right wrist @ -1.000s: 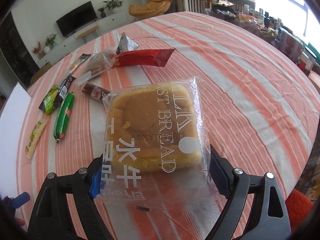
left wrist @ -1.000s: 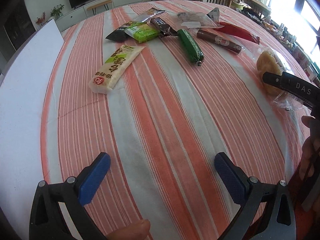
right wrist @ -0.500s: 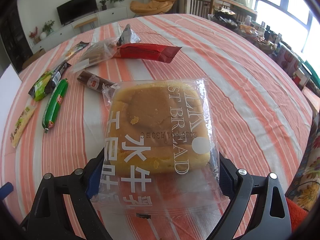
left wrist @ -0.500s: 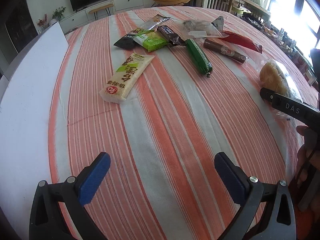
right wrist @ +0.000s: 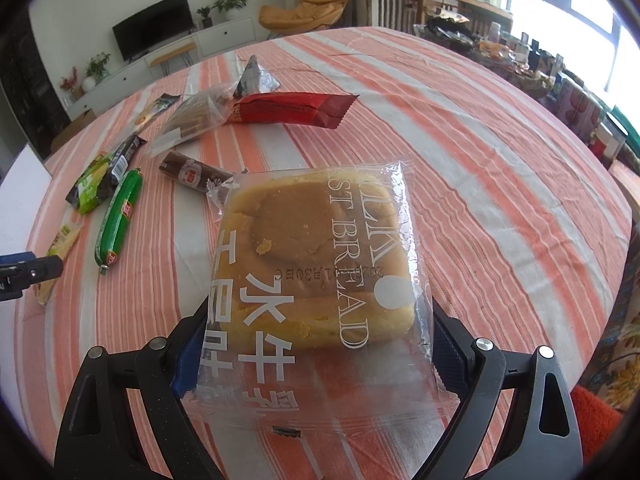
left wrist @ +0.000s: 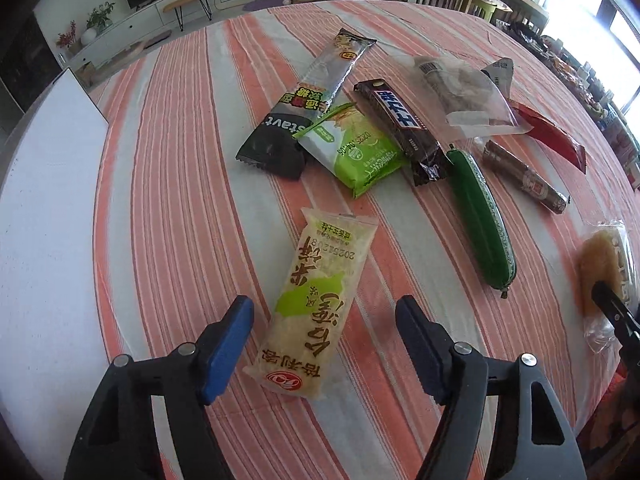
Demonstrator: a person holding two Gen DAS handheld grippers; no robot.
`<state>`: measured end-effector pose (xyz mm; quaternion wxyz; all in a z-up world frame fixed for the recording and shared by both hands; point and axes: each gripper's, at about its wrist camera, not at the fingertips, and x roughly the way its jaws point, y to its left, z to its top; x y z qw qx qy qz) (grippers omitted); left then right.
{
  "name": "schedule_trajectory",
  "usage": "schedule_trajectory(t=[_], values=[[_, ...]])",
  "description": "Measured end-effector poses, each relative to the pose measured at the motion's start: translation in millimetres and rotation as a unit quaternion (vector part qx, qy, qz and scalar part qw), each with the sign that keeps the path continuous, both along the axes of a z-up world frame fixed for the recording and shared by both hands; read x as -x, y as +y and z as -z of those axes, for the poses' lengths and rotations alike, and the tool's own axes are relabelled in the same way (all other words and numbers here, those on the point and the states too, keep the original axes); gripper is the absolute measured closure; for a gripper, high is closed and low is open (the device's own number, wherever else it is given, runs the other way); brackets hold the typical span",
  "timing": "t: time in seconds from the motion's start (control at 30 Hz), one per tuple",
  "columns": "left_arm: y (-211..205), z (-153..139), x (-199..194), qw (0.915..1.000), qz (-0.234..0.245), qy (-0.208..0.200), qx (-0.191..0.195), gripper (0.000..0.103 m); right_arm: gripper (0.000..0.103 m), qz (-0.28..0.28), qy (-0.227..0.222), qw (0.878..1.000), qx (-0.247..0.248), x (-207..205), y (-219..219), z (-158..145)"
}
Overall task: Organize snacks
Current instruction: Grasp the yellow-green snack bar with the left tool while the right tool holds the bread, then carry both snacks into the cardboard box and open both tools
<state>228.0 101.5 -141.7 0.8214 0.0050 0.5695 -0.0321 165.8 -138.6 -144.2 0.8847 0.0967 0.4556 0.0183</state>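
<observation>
My left gripper (left wrist: 324, 344) is open, its blue pads either side of the near end of a pale yellow-green rice cracker pack (left wrist: 316, 304) lying on the striped tablecloth. My right gripper (right wrist: 312, 344) is shut on a clear-wrapped toast bread pack (right wrist: 316, 256) and holds it above the table; the bread also shows at the right edge of the left wrist view (left wrist: 604, 264). Beyond lie a green sausage (left wrist: 480, 220), a brown chocolate bar (left wrist: 400, 128), a green wafer pack (left wrist: 356, 148), a black candy pack (left wrist: 304, 112), a brown sausage (left wrist: 524, 176) and a red pack (right wrist: 292, 110).
A white board (left wrist: 44, 216) lies along the table's left side. A clear bag of snacks (left wrist: 464, 92) and a small grey pouch (right wrist: 254, 78) lie at the far side. Chairs and cluttered furniture stand beyond the table's far and right edges.
My left gripper has moved forward to the rice cracker pack, which now lies between its pads, and the jaws have narrowed. The right gripper keeps holding the bread, shifted slightly.
</observation>
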Motion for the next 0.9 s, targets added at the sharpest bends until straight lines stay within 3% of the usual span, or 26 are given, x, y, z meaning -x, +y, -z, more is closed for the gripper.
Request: schedule_trajectory(t=[0.1, 0.13, 0.17, 0.37, 0.47, 0.53, 0.6, 0.67, 0.7, 0.77, 0.83, 0.87, 0.9], values=[[-6, -2, 8, 0.9992, 0.022, -0.031, -0.008, 0.052, 0.010, 0.013, -0.045, 0.996, -0.075, 10, -21, -14], [-8, -3, 11, 0.9990, 0.022, -0.038, -0.012, 0.069, 0.010, 0.017, -0.056, 0.994, -0.089, 13, -25, -17], [-9, -4, 13, 0.9988, 0.020, -0.038, -0.021, 0.075, 0.010, 0.020, -0.062, 0.993, -0.101, 15, -29, -19], [-7, -9, 48, 0.9981, -0.003, -0.046, 0.040, 0.075, 0.010, 0.075, -0.057, 0.972, -0.214, 25, -78, -29], [-7, -7, 74, 0.9955, -0.018, -0.056, 0.074, 0.075, 0.009, 0.062, 0.010, 0.983, -0.174, 5, -83, -40], [-7, -6, 88, 0.9940, -0.030, -0.062, 0.084, 0.075, 0.009, 0.008, 0.065, 0.987, -0.149, -13, -66, -39], [-7, -7, 96, 0.9930, -0.036, -0.068, 0.089, 0.075, 0.009, -0.042, 0.091, 0.989, -0.113, -23, -39, -38], [-6, -10, 102, 0.9918, -0.041, -0.070, 0.099, 0.075, 0.010, -0.082, 0.111, 0.989, -0.045, -32, -9, -32], [-5, -12, 104, 0.9911, -0.042, -0.072, 0.104, 0.075, 0.010, -0.096, 0.124, 0.988, 0.011, -36, 6, -25], [-1, -20, 110, 0.9895, -0.045, -0.081, 0.111, 0.075, 0.011, -0.117, 0.138, 0.979, 0.094, -38, 27, -12], [5, -30, 122, 0.9877, -0.046, -0.093, 0.117, 0.075, 0.019, -0.117, 0.115, 0.981, 0.100, -32, 29, -16], [8, -35, 128, 0.9865, -0.048, -0.098, 0.122, 0.075, 0.031, -0.110, 0.109, 0.984, 0.093, -28, 25, -20], [12, -39, 134, 0.9851, -0.051, -0.099, 0.131, 0.075, 0.031, -0.107, 0.109, 0.985, 0.081, -24, 21, -23]])
